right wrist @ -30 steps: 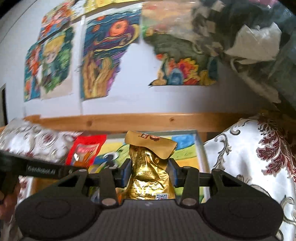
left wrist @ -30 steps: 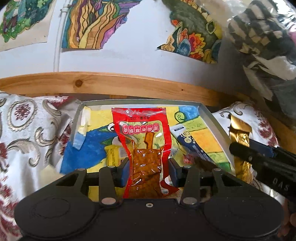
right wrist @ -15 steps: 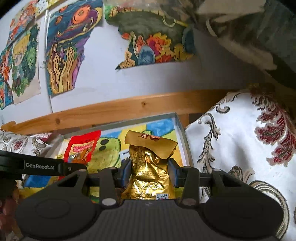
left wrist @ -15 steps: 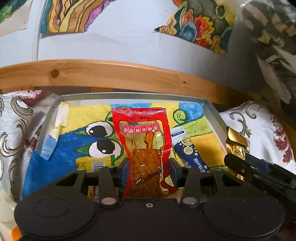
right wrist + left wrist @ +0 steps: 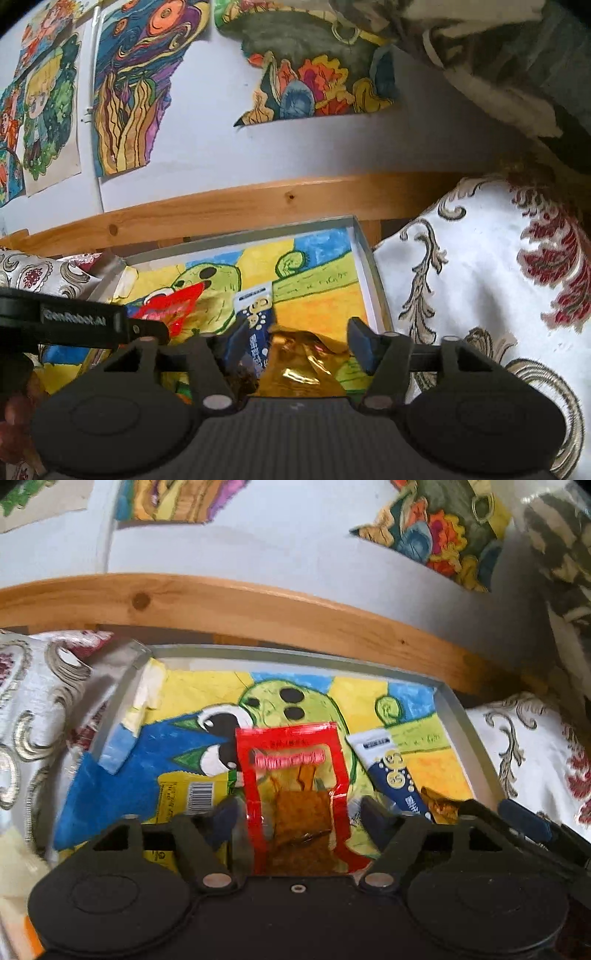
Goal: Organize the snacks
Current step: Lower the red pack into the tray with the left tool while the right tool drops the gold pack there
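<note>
A red snack packet (image 5: 295, 775) with brown pieces inside lies between the spread fingers of my left gripper (image 5: 299, 812), which is open over the grey tray (image 5: 295, 651). The packet looks blurred and touches neither finger. In the right wrist view a gold foil packet (image 5: 299, 365) sits low in the tray (image 5: 369, 266) near its right wall, between the parted fingers of my open right gripper (image 5: 299, 339). The red packet (image 5: 173, 306) also shows there, behind the left gripper's body (image 5: 74, 321). The gold packet (image 5: 439, 805) peeks out beside the right gripper's body (image 5: 517, 823).
The tray is lined with a bright cartoon drawing and also holds a blue and white sachet (image 5: 391, 771) and a yellow packet (image 5: 188, 794). A wooden rail (image 5: 258, 605) and a wall with drawings stand behind. Patterned cloth (image 5: 480, 277) lies on both sides.
Both grippers have come down closer to the tray and opened. The red packet and the gold packet have slipped lower out of the fingers' hold.
</note>
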The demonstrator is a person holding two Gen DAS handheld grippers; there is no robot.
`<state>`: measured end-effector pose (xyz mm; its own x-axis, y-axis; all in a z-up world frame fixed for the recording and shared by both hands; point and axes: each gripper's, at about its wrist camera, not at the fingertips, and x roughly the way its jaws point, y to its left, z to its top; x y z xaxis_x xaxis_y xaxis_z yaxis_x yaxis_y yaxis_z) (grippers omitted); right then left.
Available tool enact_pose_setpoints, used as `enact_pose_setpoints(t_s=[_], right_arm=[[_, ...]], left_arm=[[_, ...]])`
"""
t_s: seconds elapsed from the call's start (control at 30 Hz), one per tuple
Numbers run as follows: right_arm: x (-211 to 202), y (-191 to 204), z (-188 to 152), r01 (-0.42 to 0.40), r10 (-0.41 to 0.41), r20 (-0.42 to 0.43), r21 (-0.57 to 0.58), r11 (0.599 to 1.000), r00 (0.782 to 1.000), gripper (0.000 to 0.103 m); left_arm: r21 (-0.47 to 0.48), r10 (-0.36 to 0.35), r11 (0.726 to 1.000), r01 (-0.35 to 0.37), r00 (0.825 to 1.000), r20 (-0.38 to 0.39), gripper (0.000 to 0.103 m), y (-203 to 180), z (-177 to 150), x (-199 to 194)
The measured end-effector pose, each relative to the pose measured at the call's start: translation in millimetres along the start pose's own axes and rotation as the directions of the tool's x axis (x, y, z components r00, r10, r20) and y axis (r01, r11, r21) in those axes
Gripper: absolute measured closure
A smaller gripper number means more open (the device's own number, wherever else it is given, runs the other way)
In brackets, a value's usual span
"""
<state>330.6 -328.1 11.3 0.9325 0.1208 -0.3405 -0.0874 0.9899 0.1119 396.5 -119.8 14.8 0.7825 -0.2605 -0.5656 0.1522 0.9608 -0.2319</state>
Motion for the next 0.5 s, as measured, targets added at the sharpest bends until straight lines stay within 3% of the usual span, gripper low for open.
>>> enact_pose_setpoints(t_s=[0.2, 0.37, 0.5], right_arm=[[-20.3, 9.9, 8.2, 0.010, -0.009, 0.050, -0.017, 1.000, 0.999, 0.012], [-49.5, 19.1, 18.1, -0.003, 0.005, 0.110, -0.021, 1.000, 0.994, 0.000], [-74.3, 25.8, 22.2, -0.015, 0.019, 0.137, -0.029, 0.999, 0.990, 0.000]], left_arm=[[-0.005, 0.038, 0.999, -0.037, 0.996, 0.087, 0.002, 1.1, 5.7, -36.7], [-0.017, 0.064, 0.998, -0.062, 0.985, 0.163, 0.001, 4.2, 3.9, -78.5], [-0.023, 0.099, 0.995, -0.096, 0.973, 0.210, 0.001, 6.9, -3.7, -116.0]])
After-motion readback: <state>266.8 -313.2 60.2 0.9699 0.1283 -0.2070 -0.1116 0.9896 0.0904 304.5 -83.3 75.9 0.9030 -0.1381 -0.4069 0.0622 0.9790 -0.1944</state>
